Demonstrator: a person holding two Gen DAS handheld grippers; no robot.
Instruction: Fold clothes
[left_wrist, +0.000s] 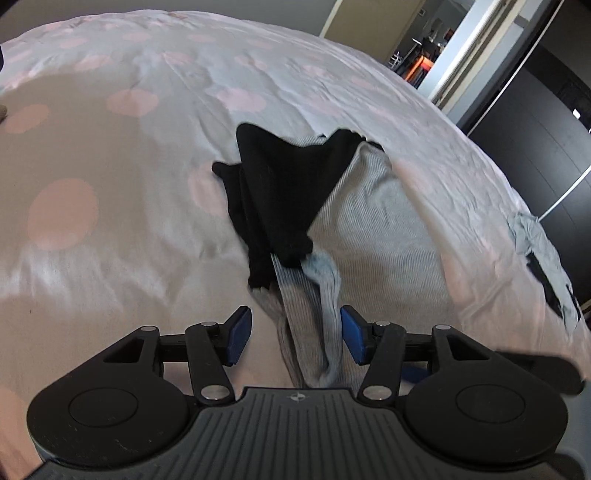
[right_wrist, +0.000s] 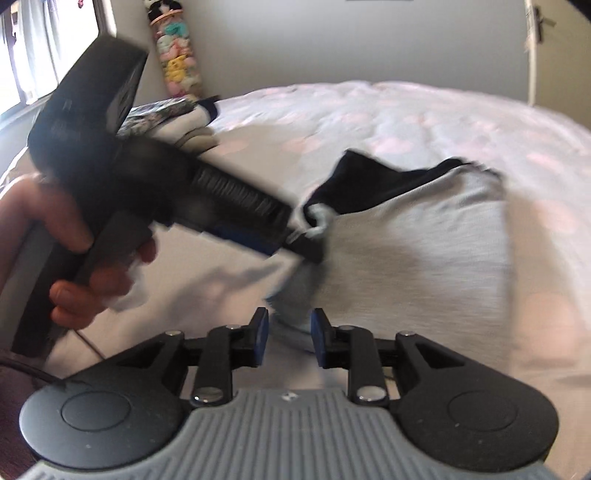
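1. Nearest to me, my left claw (left_wrist: 295, 336) has its blue pads apart, with a bunched grey strip of the garment (left_wrist: 369, 236) running between them; the right pad touches the cloth, the left one stands clear, so I read it as not clamped.
2. My right claw (right_wrist: 289, 338) also stands with its pads apart, a grey fold lying just between them; nothing is pinched there that I can see.
3. In the right wrist view, a hand (right_wrist: 70, 243) holds the other tool, whose tip sits at the garment's bunched edge.
4. Beyond, the garment lies on the bed (left_wrist: 110, 147): a grey ribbed panel spread fairly flat, with black parts turned over it, rumpled rather than squared.
5. I judge a fold is in hand; the blur suggests motion. Next calls for a firm pinch on the bunched edge, then smoothing.
6. Far off, another grey piece (left_wrist: 543, 258) lies near the bed's edge, and a stack of clothes (right_wrist: 173, 122) sits across the bed.
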